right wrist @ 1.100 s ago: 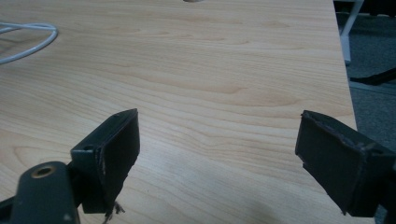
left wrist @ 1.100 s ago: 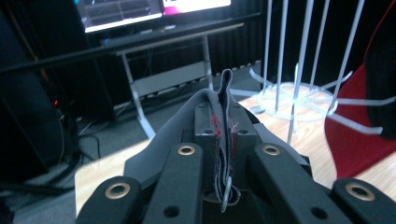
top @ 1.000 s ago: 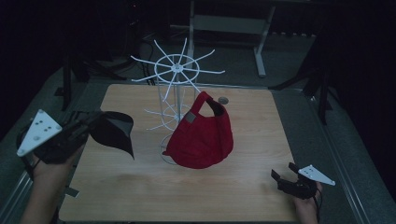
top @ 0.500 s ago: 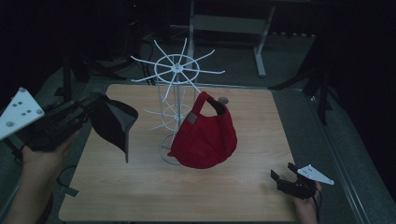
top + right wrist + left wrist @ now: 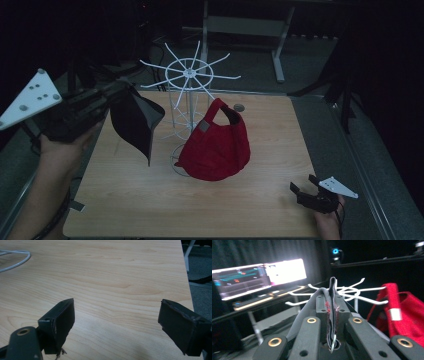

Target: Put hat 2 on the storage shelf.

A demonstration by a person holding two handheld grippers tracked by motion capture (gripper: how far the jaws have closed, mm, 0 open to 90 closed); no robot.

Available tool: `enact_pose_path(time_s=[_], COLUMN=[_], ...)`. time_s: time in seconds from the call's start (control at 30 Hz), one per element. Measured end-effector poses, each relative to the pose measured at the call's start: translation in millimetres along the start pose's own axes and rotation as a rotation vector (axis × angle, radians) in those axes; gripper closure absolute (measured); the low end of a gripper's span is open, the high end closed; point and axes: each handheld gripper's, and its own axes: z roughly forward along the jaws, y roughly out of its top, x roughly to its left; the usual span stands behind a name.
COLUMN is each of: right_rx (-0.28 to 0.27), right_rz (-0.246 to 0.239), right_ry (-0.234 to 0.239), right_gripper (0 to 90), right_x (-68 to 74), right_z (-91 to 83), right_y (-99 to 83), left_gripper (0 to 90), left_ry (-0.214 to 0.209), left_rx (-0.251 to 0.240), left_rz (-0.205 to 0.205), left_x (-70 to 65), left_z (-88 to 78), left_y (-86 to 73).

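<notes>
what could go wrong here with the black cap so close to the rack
The left gripper pinches only a thin fold of the black cap, so it could slip out. The dangling cap might also snag a prong of the white wire rack or nudge the red cap hanging there.

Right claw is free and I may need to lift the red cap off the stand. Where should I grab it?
Take the red cap by its raised back strap at the top, coming from above on the right claw's side. That loop stands clear of the white wire rack, while the crown below slumps against the rack's base.
</notes>
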Motion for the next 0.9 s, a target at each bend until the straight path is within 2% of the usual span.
enact_pose_path(time_s=[0.2, 0.3, 0.43, 0.5, 0.67, 0.9], right_rx=[0.002, 0.001, 0.003, 0.0, 0.003, 0.005], right_rz=[0.004, 0.003, 0.004, 0.002, 0.007, 0.01], right_ry=[0.001, 0.0, 0.003, 0.003, 0.006, 0.008], right_gripper=[13.7, 13.7, 13.7, 13.8, 13.7, 13.7], right_x=[-0.2, -0.1, -0.2, -0.3, -0.6, -0.7], right_z=[-0.1, -0.1, -0.2, -0.5, -0.4, -0.3], right_y=[-0.1, -0.1, -0.1, -0.3, -0.2, -0.1], left_gripper=[86.2, 86.2, 86.2, 86.2, 86.1, 85.8], left_ry=[-0.037, -0.037, -0.069, -0.096, -0.115, -0.141], left_rx=[0.024, 0.037, 0.06, 0.059, 0.078, 0.145], left_rz=[0.012, 0.026, 0.036, 0.032, 0.032, 0.051], left_x=[-2.7, -4.1, -7.1, -9.6, -13.6, -17.5], left_z=[13.0, 18.2, 30.6, 33.7, 37.8, 41.0], left_y=[7.4, 11.0, 16.9, 15.1, 5.2, -7.7])
